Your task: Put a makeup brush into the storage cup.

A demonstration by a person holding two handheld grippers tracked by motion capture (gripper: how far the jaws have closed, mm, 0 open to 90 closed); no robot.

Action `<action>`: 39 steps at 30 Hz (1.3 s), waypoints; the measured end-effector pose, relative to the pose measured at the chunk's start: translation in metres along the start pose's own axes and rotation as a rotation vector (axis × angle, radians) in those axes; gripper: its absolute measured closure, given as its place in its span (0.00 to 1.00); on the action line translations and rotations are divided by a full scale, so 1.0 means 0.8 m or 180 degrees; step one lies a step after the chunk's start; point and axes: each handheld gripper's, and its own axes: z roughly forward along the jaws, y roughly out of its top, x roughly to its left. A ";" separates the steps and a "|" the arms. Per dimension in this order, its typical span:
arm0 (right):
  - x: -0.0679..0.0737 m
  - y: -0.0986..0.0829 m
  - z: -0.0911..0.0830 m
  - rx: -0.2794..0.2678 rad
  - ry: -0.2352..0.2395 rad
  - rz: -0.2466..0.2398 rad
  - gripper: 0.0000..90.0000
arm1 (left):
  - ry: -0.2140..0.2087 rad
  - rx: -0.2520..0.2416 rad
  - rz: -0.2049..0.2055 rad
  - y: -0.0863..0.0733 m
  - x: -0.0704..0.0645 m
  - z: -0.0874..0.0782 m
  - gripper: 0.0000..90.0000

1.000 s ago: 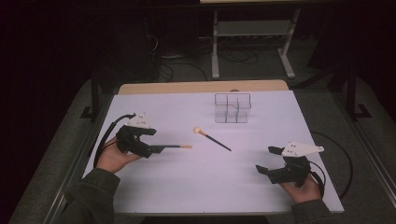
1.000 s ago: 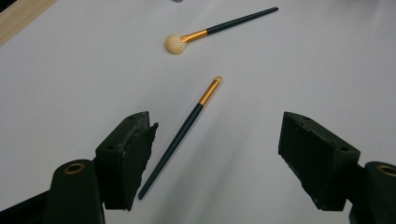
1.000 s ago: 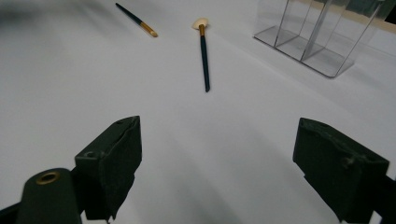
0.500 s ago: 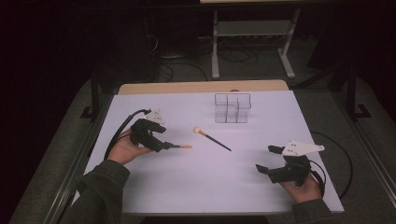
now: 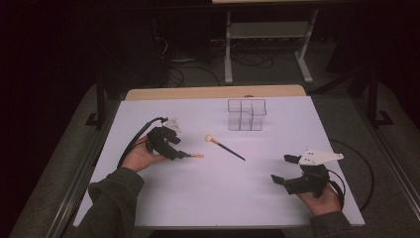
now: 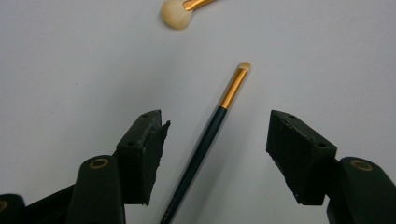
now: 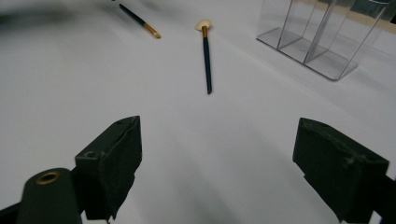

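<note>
- The left tongs (image 5: 174, 151) stand wide over the thin brush (image 6: 205, 142), whose dark handle lies flat on the white desk (image 5: 208, 198) between the two jaws, touching neither; its gold ferrule and small tip point away from the hand.
- The round-headed brush (image 5: 224, 147) lies just beyond that tip, near the middle of the desk, and the clear divided organizer (image 5: 246, 115) stands further back, well apart from both brushes.
- The right tongs (image 5: 292, 173) are also wide and hold nothing, low at the near right of the desk.
- Risk, as I judge it: the handle is slim, round and flat on a smooth surface, so closing the jaws too high would miss it, and closing unevenly could roll or flick it aside.
- The handle sits nearer one jaw than the other, so that jaw would reach it first and push it.
- A sideways skid could knock the round-headed brush.
- No brand, label or writing can be read on the brushes, organizer or desk.
</note>
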 end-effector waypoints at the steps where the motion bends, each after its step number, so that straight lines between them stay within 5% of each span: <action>1: 0.000 0.000 0.000 0.0002 0.0002 0.0001 0.17 | -0.0006 0.0009 0.0002 0.000 0.001 0.002 0.41; 14: 0.000 0.000 0.002 0.0036 0.0021 -0.0016 0.17 | -0.0045 0.0172 0.0118 0.014 0.002 0.018 0.50; 39: 0.001 0.000 0.003 0.0059 0.0033 -0.0027 0.17 | -0.0204 0.0422 0.0104 0.008 0.010 0.038 0.73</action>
